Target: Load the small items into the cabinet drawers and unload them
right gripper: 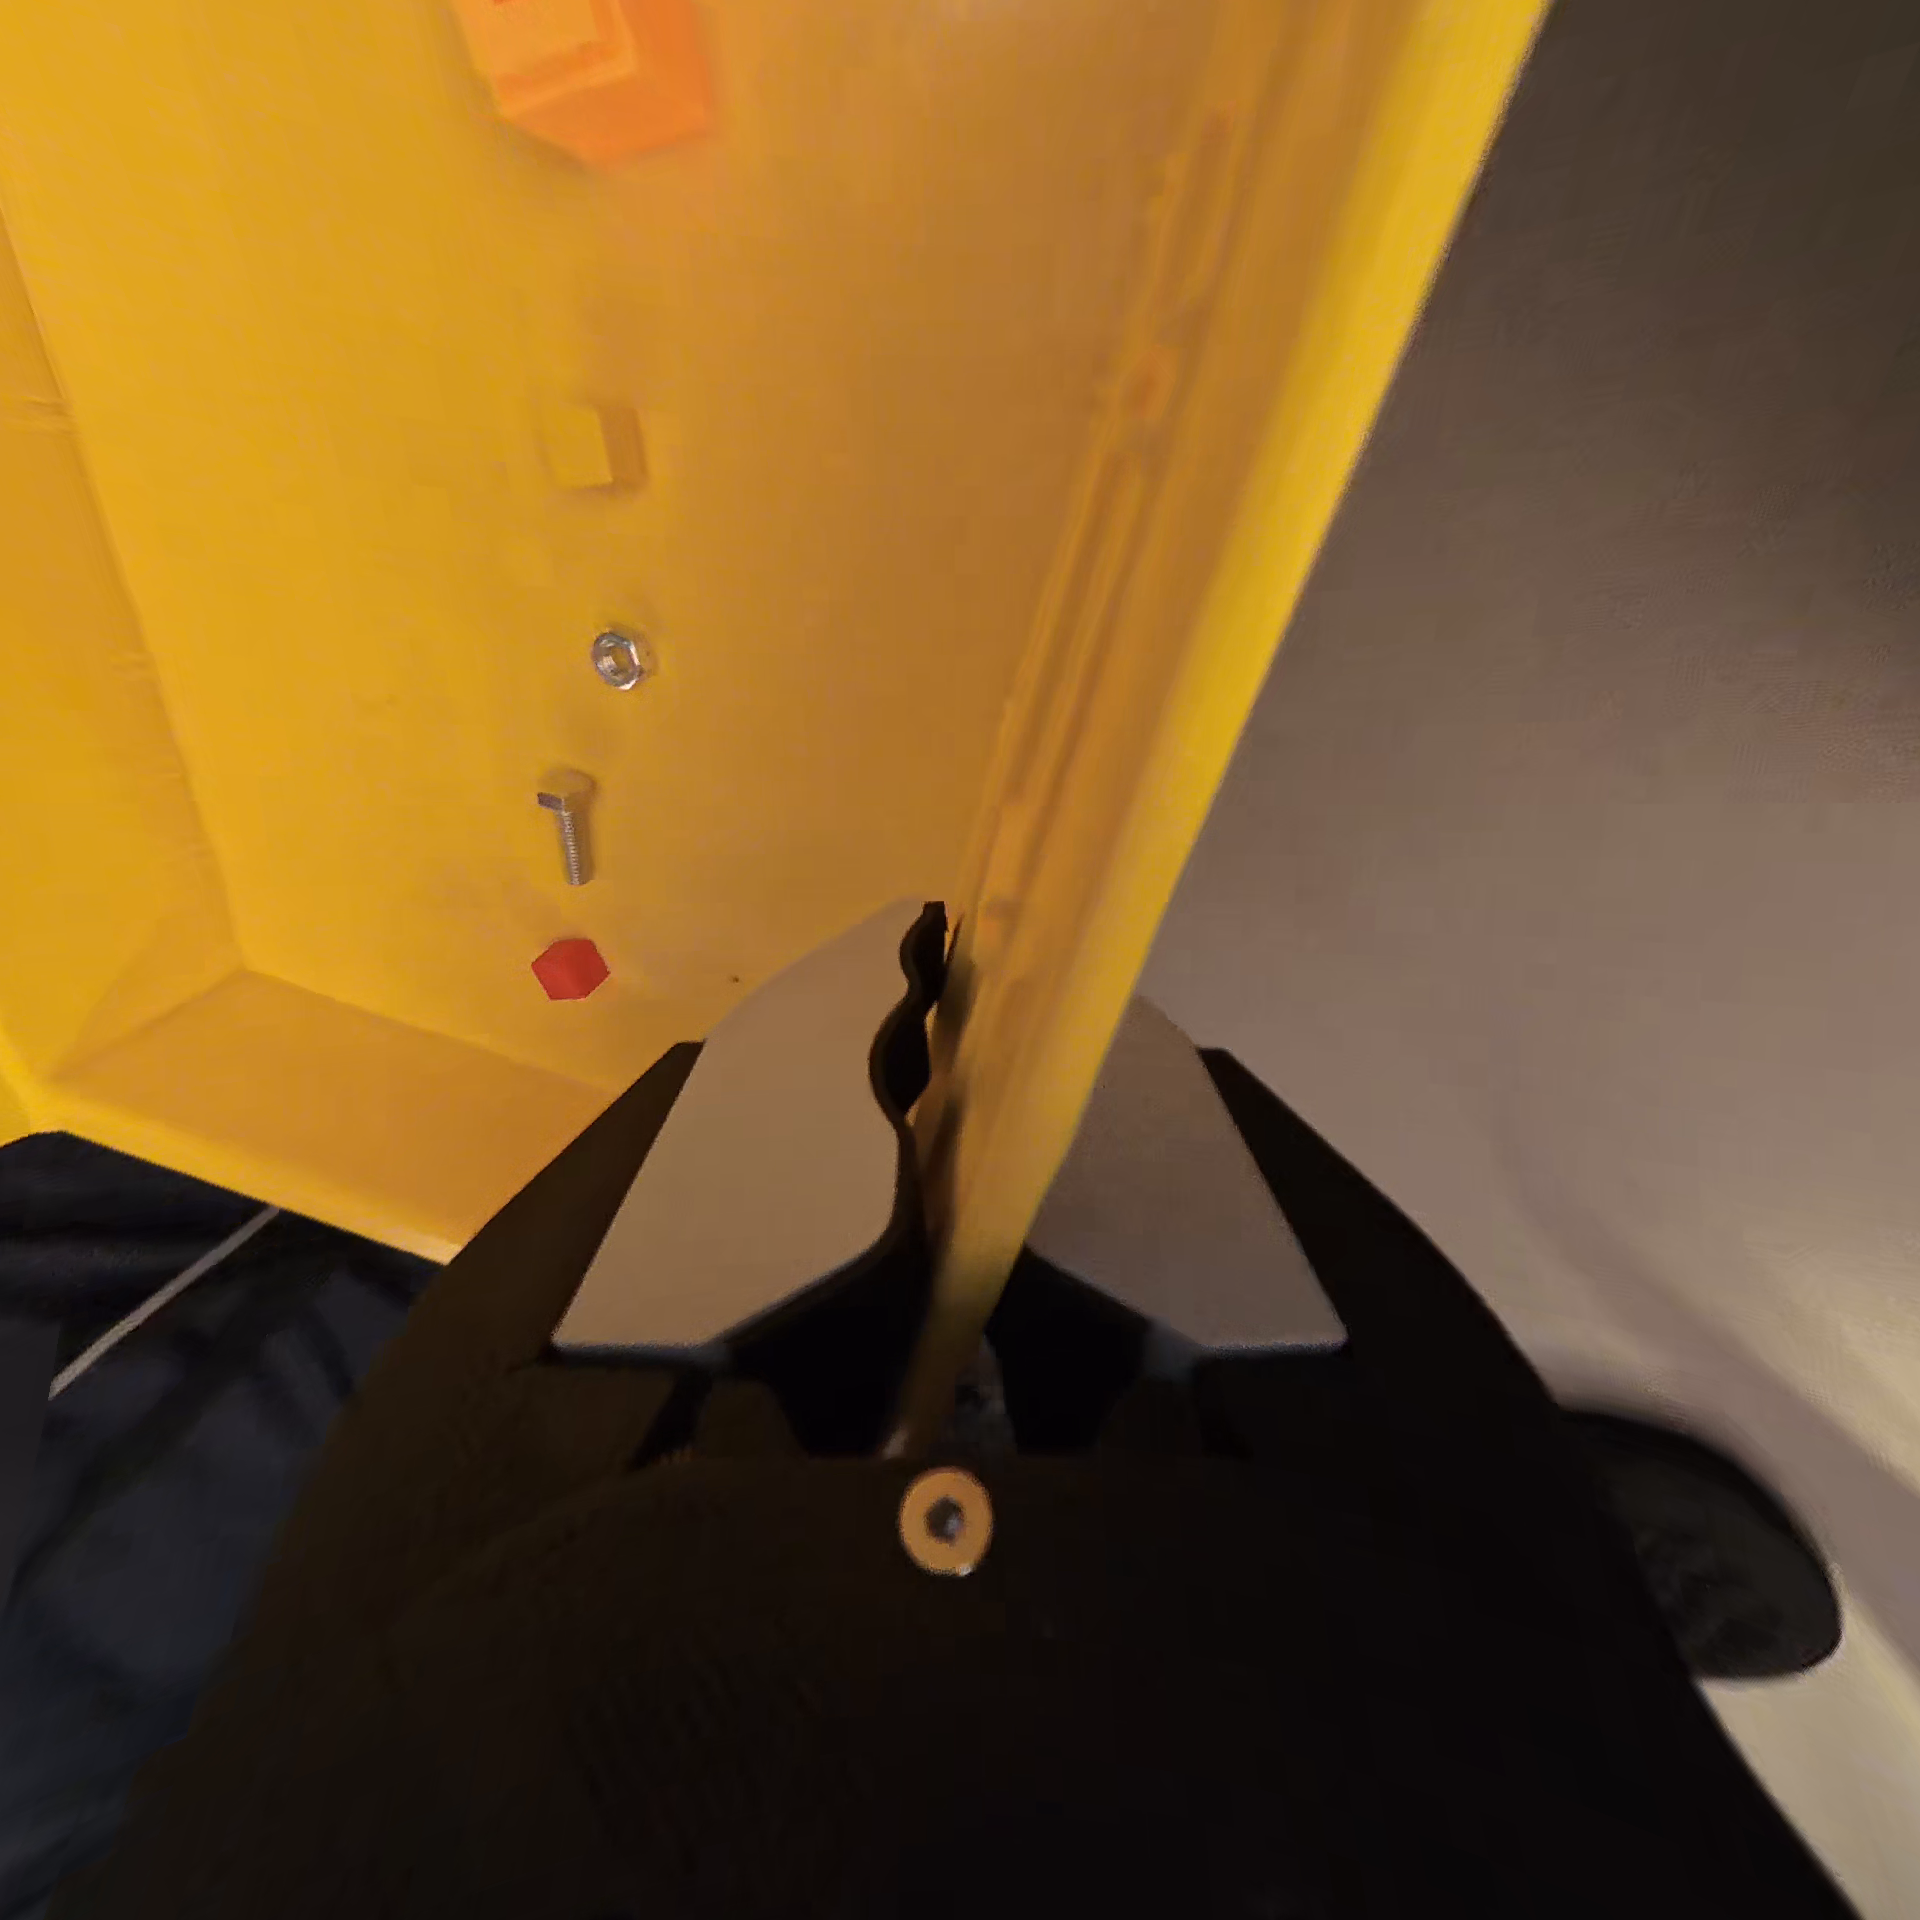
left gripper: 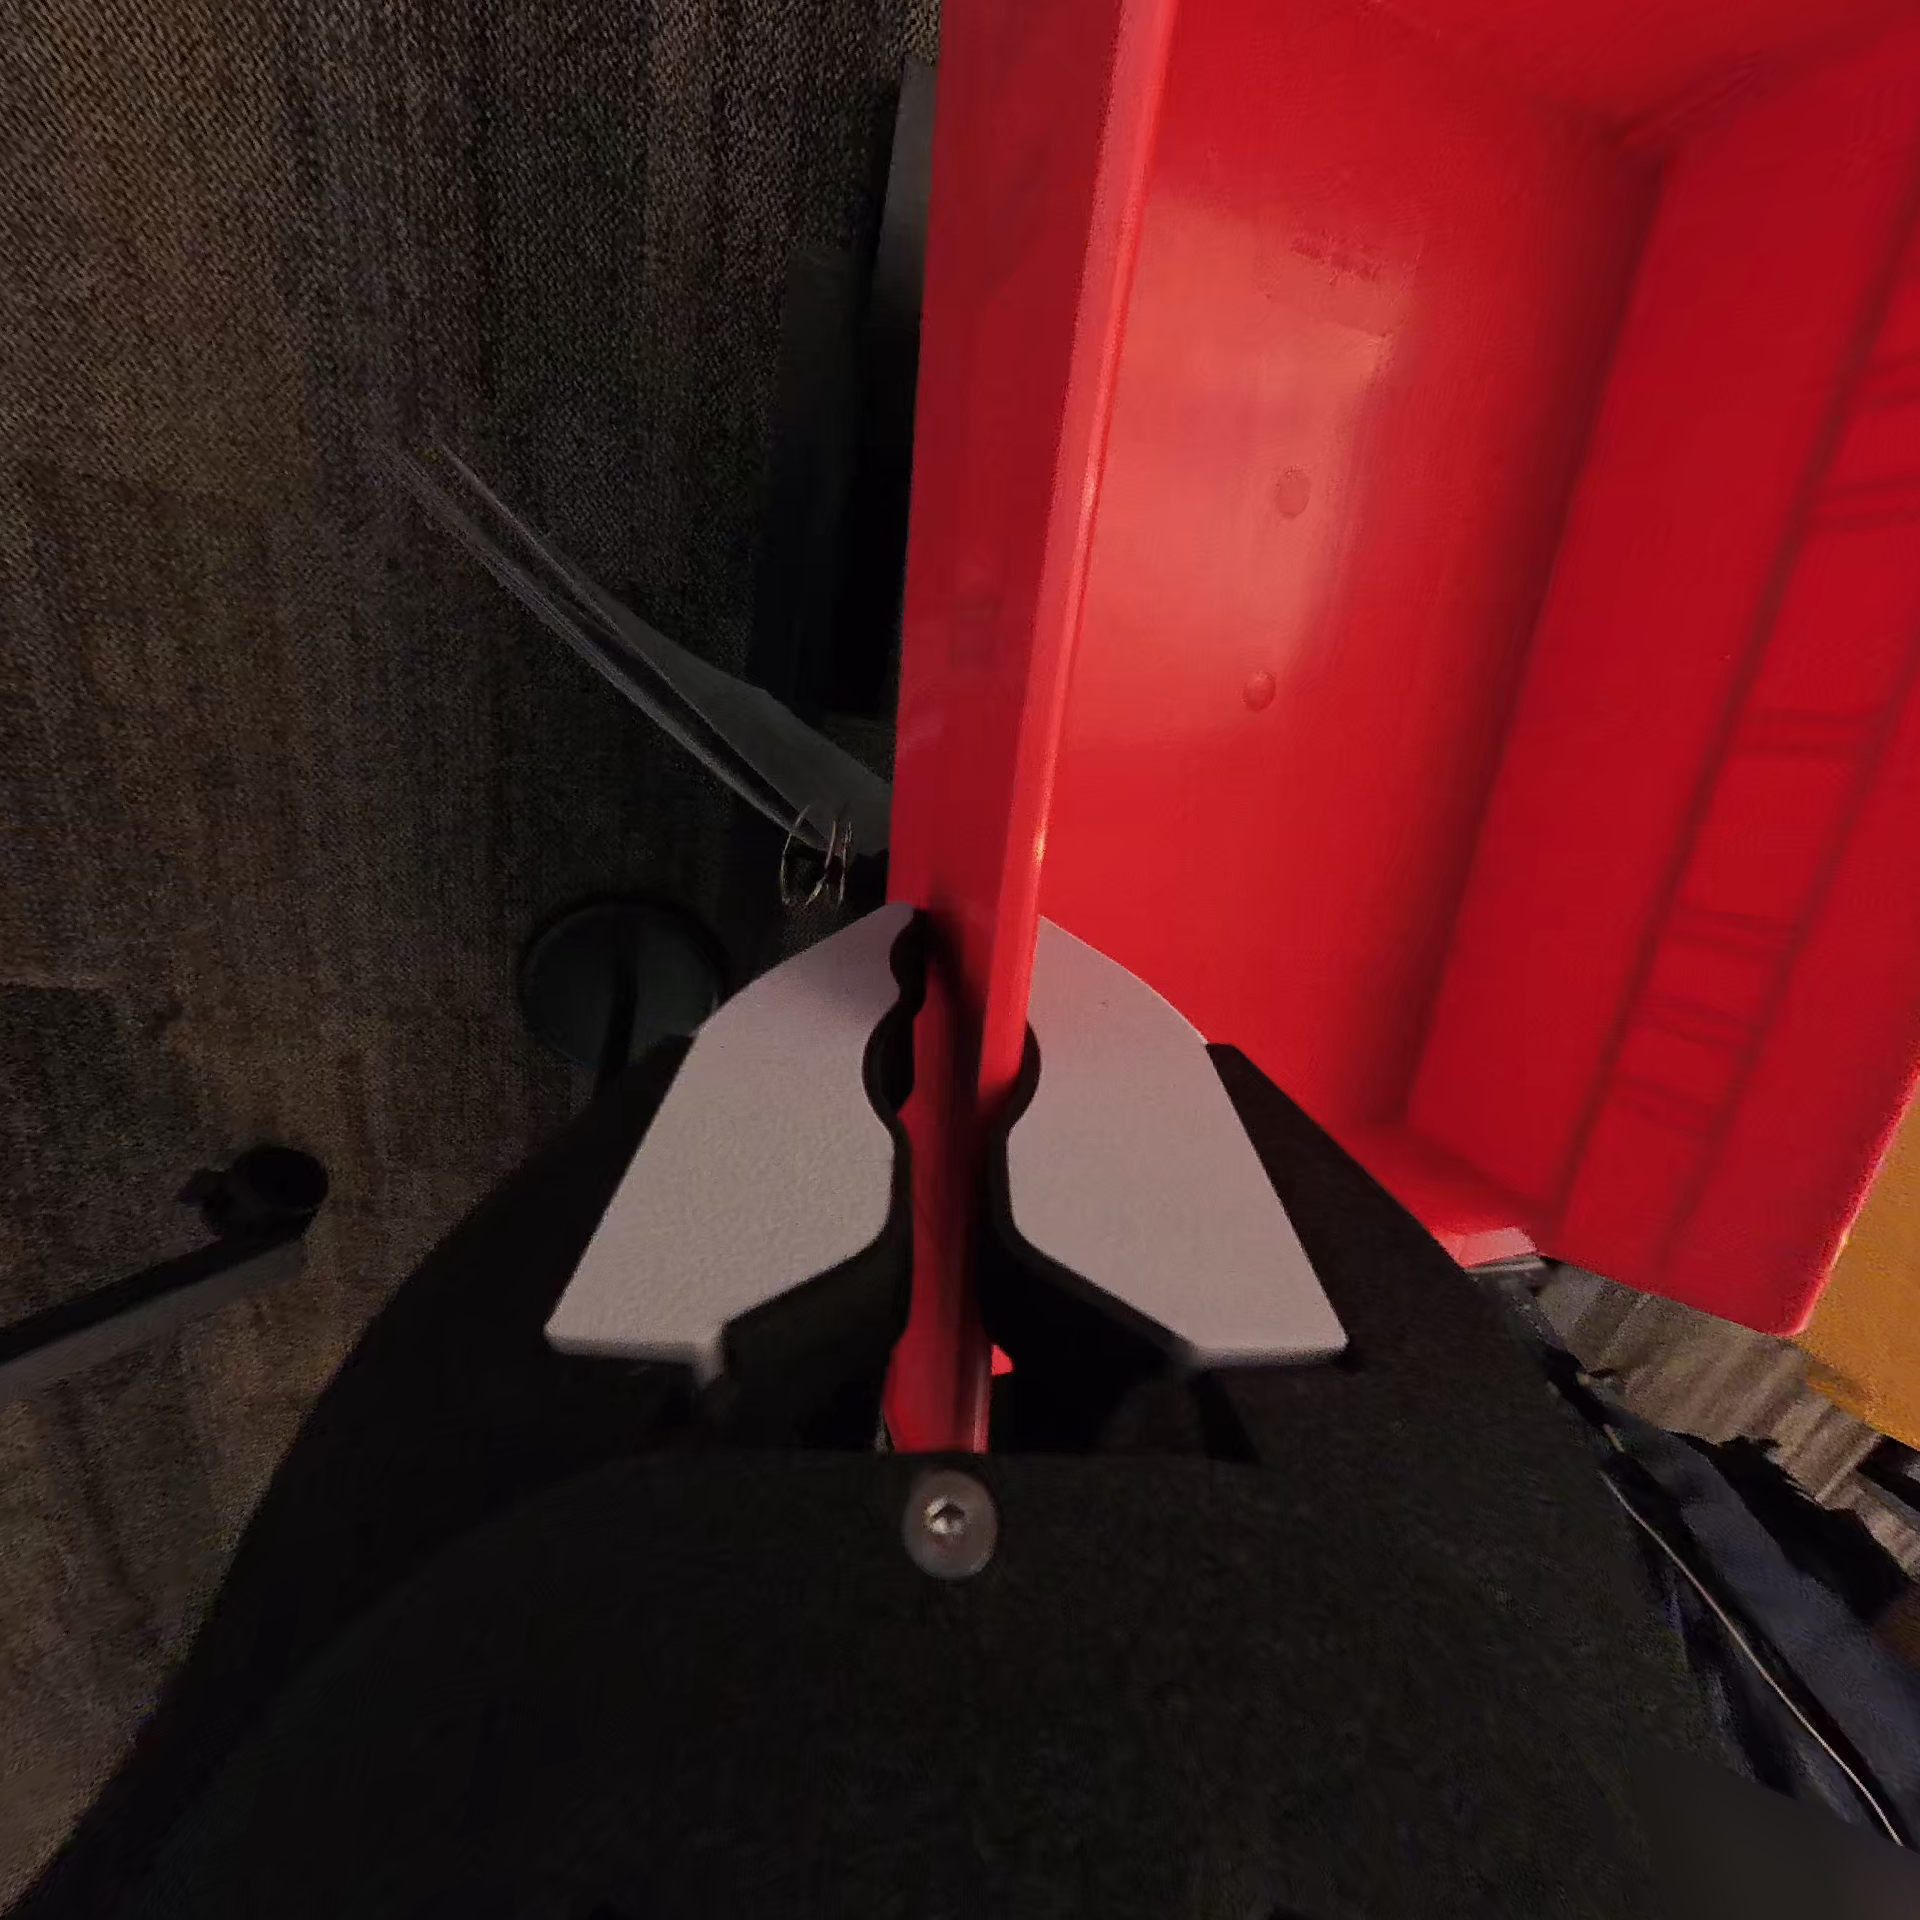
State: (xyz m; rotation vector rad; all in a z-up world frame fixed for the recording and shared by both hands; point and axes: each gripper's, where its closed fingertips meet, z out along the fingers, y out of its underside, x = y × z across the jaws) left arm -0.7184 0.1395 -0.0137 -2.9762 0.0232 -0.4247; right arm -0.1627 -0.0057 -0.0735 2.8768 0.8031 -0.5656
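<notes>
My left gripper [left gripper: 961, 1039] is shut on the side wall of a red drawer [left gripper: 1351, 623], which I hold off the floor; its inside shows no items. My right gripper [right gripper: 966, 1049] is shut on the side wall of a yellow drawer [right gripper: 831, 416]. On the yellow drawer's floor lie a small red hexagonal piece [right gripper: 568, 968], a silver bolt [right gripper: 568, 826], a silver nut [right gripper: 620, 658], a small yellow block [right gripper: 592, 447] and an orange block [right gripper: 603, 73] at the far end. A corner of the yellow drawer also shows in the left wrist view [left gripper: 1870, 1309].
Dark grey carpet [left gripper: 312, 520] lies below the red drawer. A black chair base with castors [left gripper: 613, 977] and a thin flat dark object with a wire ring [left gripper: 821, 862] sit left of it. Dark clothing [right gripper: 156, 1455] is at lower left; a black castor [right gripper: 1725, 1558] at right. Some 60 centimetres of space lies between my two pairs of fingers.
</notes>
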